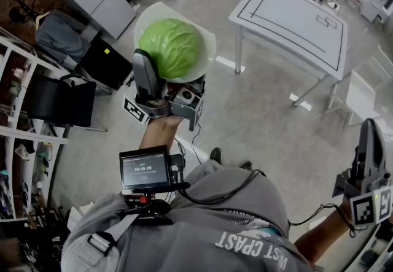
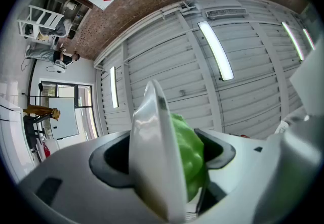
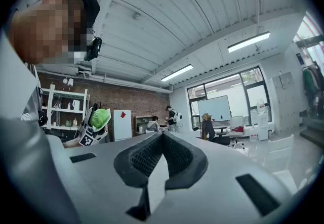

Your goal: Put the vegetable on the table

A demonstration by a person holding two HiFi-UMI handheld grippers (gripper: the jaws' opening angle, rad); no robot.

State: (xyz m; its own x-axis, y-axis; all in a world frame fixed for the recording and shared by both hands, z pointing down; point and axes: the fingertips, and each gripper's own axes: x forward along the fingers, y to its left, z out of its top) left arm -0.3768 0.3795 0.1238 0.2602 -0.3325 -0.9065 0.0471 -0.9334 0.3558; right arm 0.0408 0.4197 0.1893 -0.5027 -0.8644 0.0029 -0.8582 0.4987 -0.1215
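L claw [image 2: 163, 153] points up, jaws wide, squeezing a green cabbage [image 1: 172, 48] vs. a white plate [image 1: 206, 34], up in the air. White surface [image 1: 288, 16] is well apart. R claw [image 3: 162, 149] is pinched shut, holding nothing.

"00:00:00" is shown on the small screen [image 1: 145, 170]; white lettering on the grey shirt [image 1: 245, 241] is only partly legible.

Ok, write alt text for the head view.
Seen from above, the left hand-held gripper holds a green cabbage clamped against a white plate, raised over a grey floor. A white table stands beyond at upper right. The right hand-held gripper, shut and empty, sits at lower right.
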